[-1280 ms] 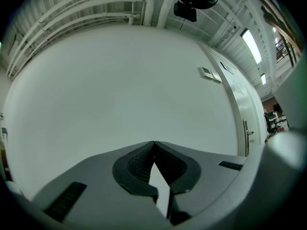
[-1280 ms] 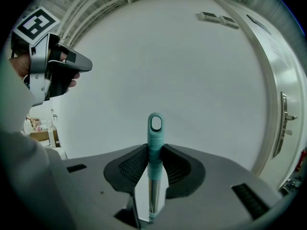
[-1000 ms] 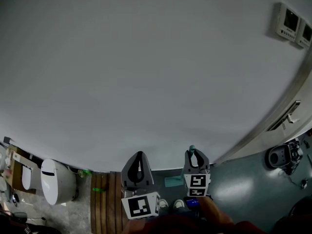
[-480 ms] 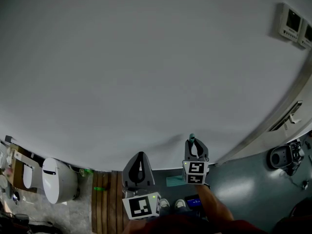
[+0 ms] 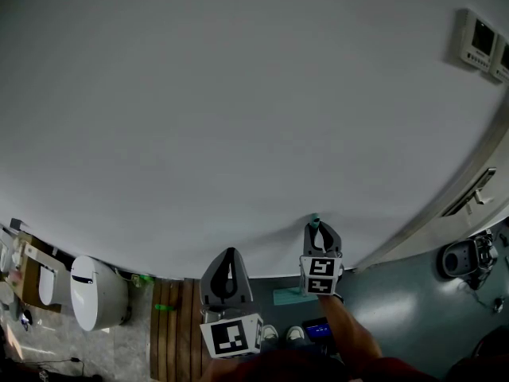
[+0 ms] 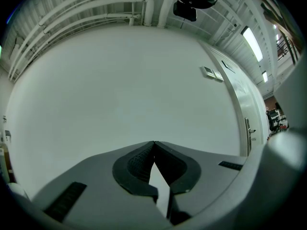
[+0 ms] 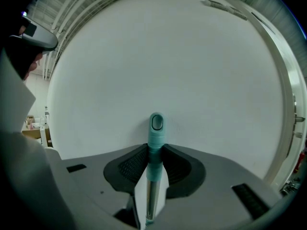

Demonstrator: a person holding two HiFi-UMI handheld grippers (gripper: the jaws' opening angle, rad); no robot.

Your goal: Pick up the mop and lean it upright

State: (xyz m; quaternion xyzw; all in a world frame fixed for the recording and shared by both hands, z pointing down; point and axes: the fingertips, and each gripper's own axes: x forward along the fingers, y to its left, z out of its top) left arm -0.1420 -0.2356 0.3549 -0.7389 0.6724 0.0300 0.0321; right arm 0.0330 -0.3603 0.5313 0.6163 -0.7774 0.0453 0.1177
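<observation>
My right claw (image 7: 154,148) grips the mop handle (image 7: 156,122) upright by the wall (image 7: 168,56); resting it there and letting go are left. My left claw (image 6: 154,143) is pressed together, empty.

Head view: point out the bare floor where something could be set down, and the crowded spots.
Bare grey floor lies between the right gripper, shut on the mop handle, and the black machine at the right. Crowded: the corner around the toilet, left of the wooden slats.
</observation>
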